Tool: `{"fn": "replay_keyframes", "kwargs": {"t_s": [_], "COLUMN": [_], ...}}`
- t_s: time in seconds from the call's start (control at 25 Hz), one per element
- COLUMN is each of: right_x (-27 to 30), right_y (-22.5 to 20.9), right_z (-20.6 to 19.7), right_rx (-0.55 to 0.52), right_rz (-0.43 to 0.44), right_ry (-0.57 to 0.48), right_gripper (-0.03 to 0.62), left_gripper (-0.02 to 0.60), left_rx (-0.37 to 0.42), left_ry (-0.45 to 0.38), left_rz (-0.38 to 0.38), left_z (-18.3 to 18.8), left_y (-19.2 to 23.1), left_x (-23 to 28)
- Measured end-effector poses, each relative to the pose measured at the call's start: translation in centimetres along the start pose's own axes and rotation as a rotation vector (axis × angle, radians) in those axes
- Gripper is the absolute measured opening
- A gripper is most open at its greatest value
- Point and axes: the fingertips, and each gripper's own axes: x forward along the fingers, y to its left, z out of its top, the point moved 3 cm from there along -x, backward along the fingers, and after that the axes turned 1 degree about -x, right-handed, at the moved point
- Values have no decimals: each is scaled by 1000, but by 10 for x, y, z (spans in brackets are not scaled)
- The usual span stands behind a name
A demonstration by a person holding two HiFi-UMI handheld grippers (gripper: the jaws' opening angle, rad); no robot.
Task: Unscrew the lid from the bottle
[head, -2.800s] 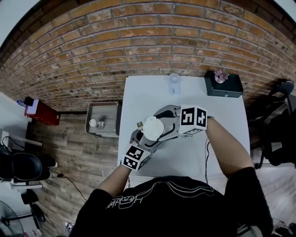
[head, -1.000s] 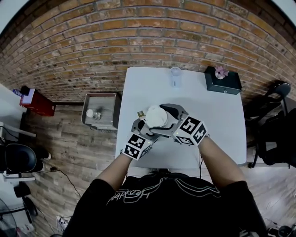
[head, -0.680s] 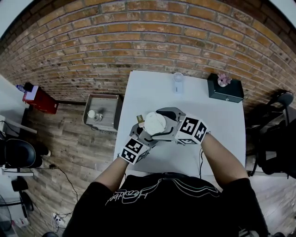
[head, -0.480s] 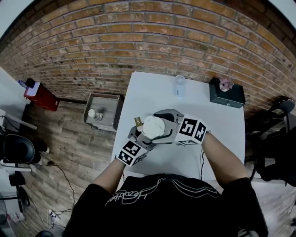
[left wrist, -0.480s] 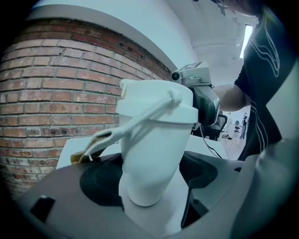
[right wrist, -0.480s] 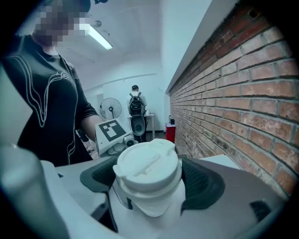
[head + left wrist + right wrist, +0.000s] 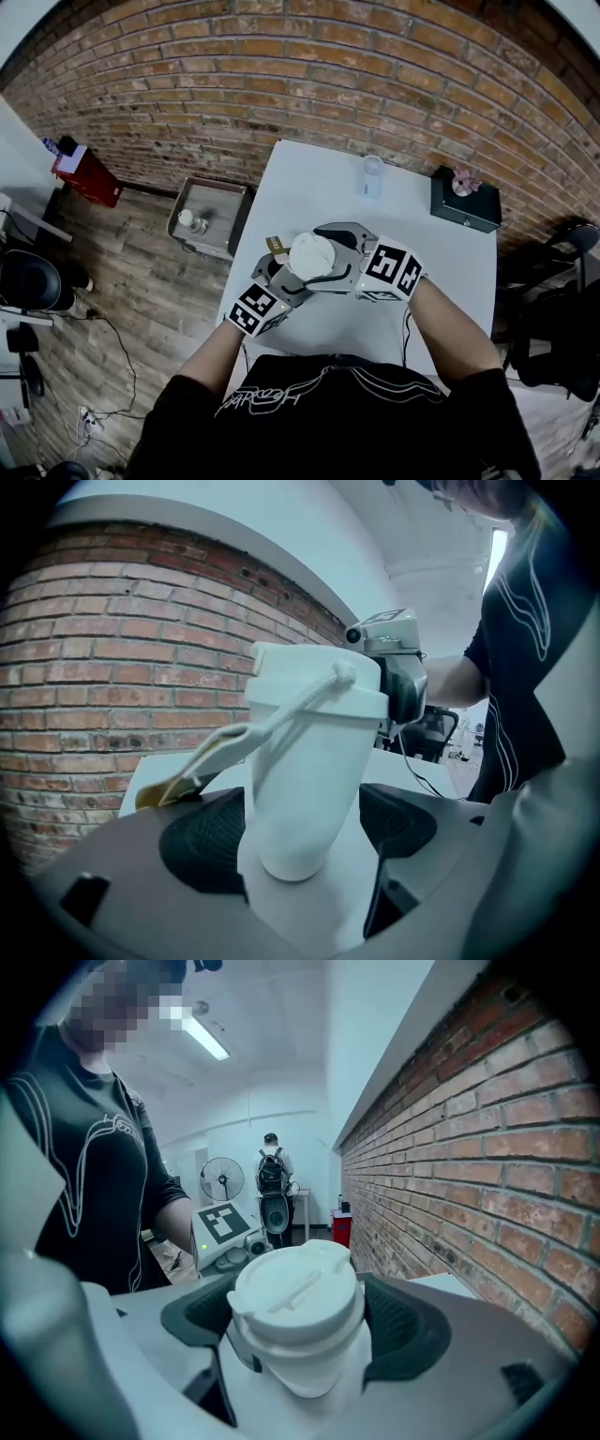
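A white plastic bottle (image 7: 309,780) is held above the near left part of a white table (image 7: 450,253). Its long axis is nearly upright, with the lid (image 7: 295,1297) on top. The left gripper (image 7: 279,274) clamps the narrow lower body. The right gripper (image 7: 330,255), jaws wide, clasps the lid's rim. The bottle looks light, stiff and smooth, so likely slippery; the ridged lid edge seems the best place to hold.

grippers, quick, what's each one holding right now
left gripper: closed on the body of the white bottle.
right gripper: closed on the lid, which sits on the bottle.
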Motion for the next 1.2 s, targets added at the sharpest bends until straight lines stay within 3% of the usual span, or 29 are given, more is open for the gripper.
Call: {"fn": "replay_keyframes", "kwargs": {"t_s": [0.24, 0.68, 0.88, 1.12, 1.2], "right_x": [-10, -46, -66, -91, -101], "right_y": [-2, -2, 3, 16, 21], "right_z": [5, 35, 65, 101, 111], "right_rx": [47, 122, 128, 110, 109], "right_rz": [-35, -161, -223, -316, -351], "right_ry": [-60, -162, -218, -277, -302], "right_gripper": [422, 422, 422, 420, 419], "left_gripper": [400, 400, 399, 399, 369], "left_rx": [-63, -40, -29, -85, -88], "left_ry": [-25, -6, 3, -66, -120], "left_rz": [11, -18, 23, 89, 100], "left_z": [-6, 3, 6, 20, 35], "left_y": [2, -10, -7, -2, -6], "left_x": [-9, -26, -56, -104, -121]}}
